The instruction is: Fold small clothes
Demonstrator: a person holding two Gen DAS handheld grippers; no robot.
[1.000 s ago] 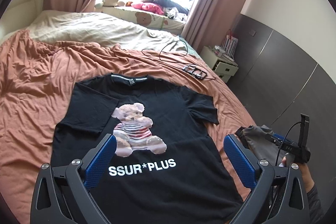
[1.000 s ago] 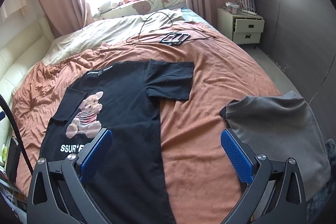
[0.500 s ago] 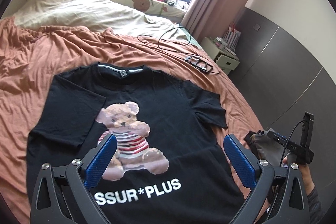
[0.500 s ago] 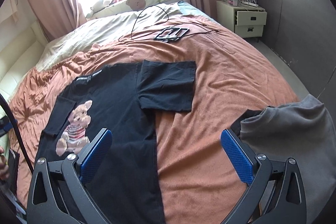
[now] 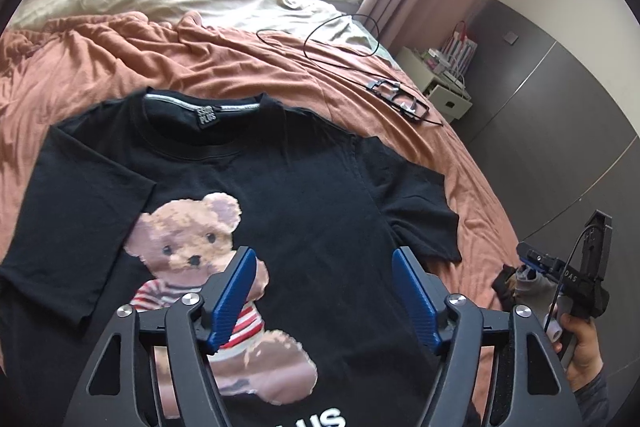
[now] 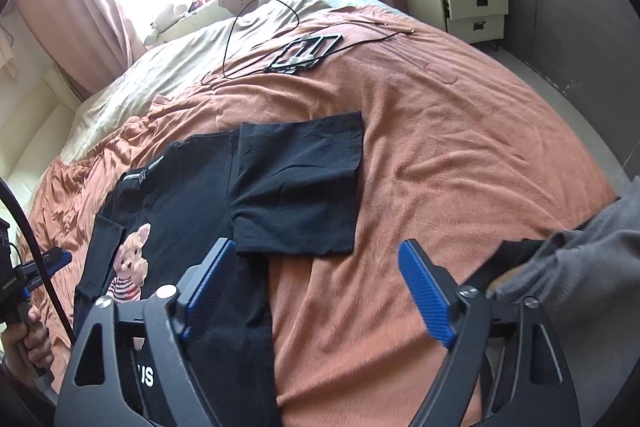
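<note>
Left wrist: left tool hovers over T-shirt (fingers apart).

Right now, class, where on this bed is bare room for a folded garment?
Free: rust-orange bedspread between the black bear-print T-shirt's sleeve, the grey garment and the black frame with cable. Crowded: the T-shirt's side.

My two hand-held grippers, black frames with blue pads

My left gripper and right gripper match: matte black cut-out arms, silver screws at the pivots, ribbed blue fingers. A thin black cable runs along the right one's body, which bears white lettering "DAS". My right hand emerges from a dark grey sleeve.
</note>
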